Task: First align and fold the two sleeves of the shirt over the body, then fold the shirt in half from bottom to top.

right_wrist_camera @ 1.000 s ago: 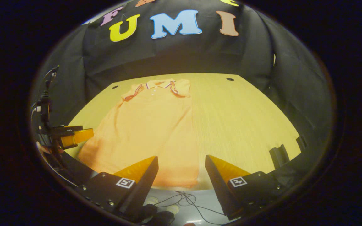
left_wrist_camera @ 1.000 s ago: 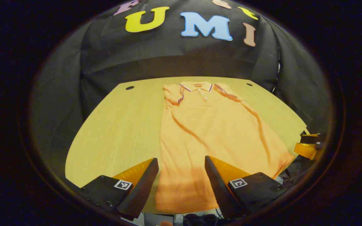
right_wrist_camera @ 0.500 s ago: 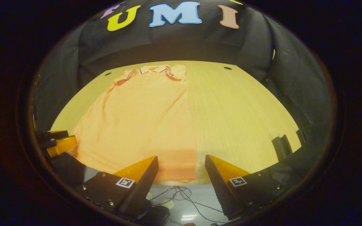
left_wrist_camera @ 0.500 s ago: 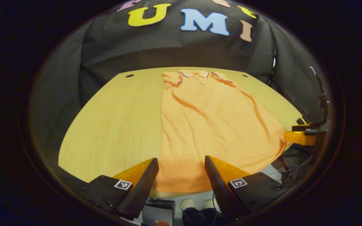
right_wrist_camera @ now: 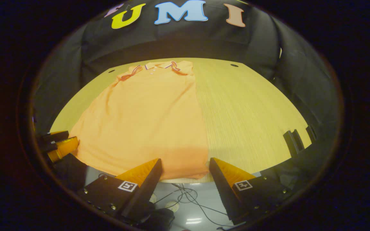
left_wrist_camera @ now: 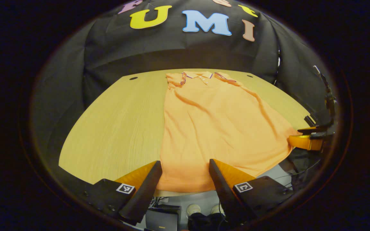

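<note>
Left gripper view: orange shirt [left_wrist_camera: 210,128] lies flat, sleeves folded in; both grippers [left_wrist_camera: 185,183] [right_wrist_camera: 185,183] gape wide, holding nothing.

You had one shirt [left_wrist_camera: 210,128] on one table [left_wrist_camera: 114,122] | two sleeves, both folded onto its body | one collar [left_wrist_camera: 199,75] at the table's far edge | two grippers, left gripper [left_wrist_camera: 185,170] and right gripper [right_wrist_camera: 185,168] | two round holes in the table's far corners.
</note>
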A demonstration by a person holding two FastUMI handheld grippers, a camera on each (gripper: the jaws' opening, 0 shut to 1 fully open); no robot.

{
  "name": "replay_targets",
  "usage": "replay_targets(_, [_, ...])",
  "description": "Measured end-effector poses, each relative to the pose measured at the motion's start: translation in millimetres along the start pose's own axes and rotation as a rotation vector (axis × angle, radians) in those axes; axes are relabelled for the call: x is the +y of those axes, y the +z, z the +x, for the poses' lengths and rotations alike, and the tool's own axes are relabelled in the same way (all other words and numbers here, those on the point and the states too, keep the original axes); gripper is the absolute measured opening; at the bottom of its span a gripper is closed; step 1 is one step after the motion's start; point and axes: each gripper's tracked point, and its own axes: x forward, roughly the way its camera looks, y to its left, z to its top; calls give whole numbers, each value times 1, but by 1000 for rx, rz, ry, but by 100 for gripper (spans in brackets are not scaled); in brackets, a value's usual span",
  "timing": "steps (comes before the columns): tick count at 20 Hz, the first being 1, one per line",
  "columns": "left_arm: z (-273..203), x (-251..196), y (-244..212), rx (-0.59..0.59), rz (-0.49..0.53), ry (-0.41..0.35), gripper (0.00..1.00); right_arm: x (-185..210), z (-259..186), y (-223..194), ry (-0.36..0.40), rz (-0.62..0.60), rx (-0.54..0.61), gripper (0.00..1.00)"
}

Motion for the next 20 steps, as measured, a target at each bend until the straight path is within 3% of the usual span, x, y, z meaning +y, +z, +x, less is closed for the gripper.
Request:
replay_targets(3, [-2,-4,0,-15,-8,8,96,4,0,-2,3,-11,-15,93])
replay_targets(4, [-1,-2,-1,-16,-11,15,87,5,0,-1,4,-8,-21,83])
replay_targets(5, [0,-4,0,-21,-13,12,80,6,0,-1,5,-9,-27,81])
replay_targets(7, [0,-8,-1,-28,-11,2,60,5,-1,-2,-4,14,-44,53])
replay_targets(9, [-1,-15,0,-42,-7,-19,37,10,1,-1,11,-6,-51,49])
replay_targets(10, [0,-18,1,-55,-15,-27,24,15,0,-4,23,16,-43,31])
replay_targets(11, [2,-16,0,-54,-24,-14,17,13,-1,0,28,34,-55,13])
replay_targets(13, [1,-17,-1,-37,-21,3,11,15,1,2,52,43,-30,13])
replay_targets(14, [0,-17,2,-31,-23,15,11,14,-1,-2,68,46,-17,5])
replay_targets(15, [0,-18,1,-15,-25,22,6,15,-1,0,87,50,-6,5])
replay_targets(20, [-11,-17,28,-35,-4,73,6,13,-20,32,161,58,-63,5])
